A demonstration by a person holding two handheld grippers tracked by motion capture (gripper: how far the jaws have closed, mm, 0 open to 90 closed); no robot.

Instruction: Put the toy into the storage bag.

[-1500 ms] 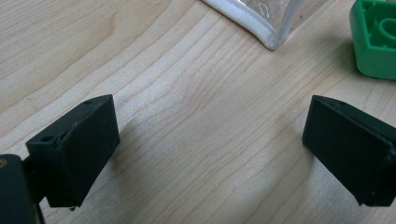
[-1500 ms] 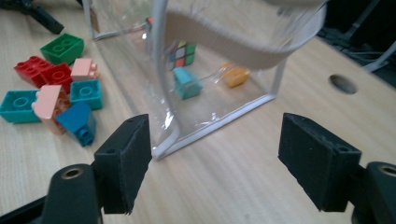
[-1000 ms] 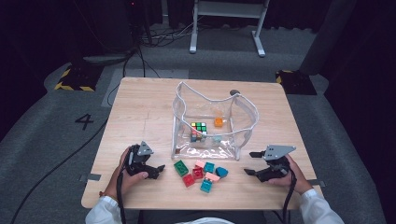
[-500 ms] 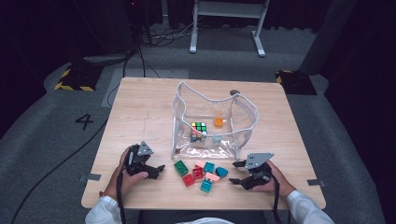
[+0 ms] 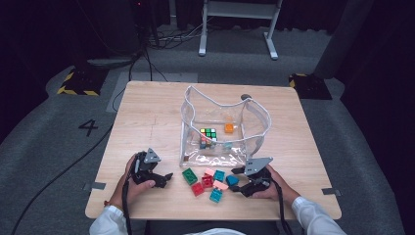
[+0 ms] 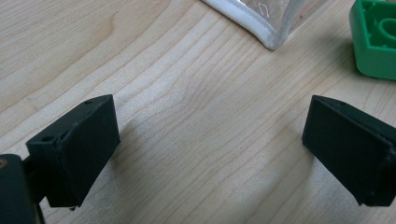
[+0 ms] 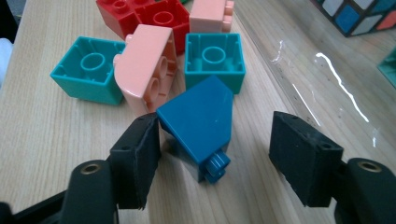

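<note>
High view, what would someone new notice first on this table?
Probably the clear bag standing open mid-table, with a puzzle cube and an orange block inside. Next, the bright blocks scattered in front of it, where the right tongs are open around a dark blue block. The left tongs rest open over bare wood near a green block.

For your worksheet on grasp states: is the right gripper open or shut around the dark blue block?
Open: the right gripper fingers straddle the dark blue block.
</note>
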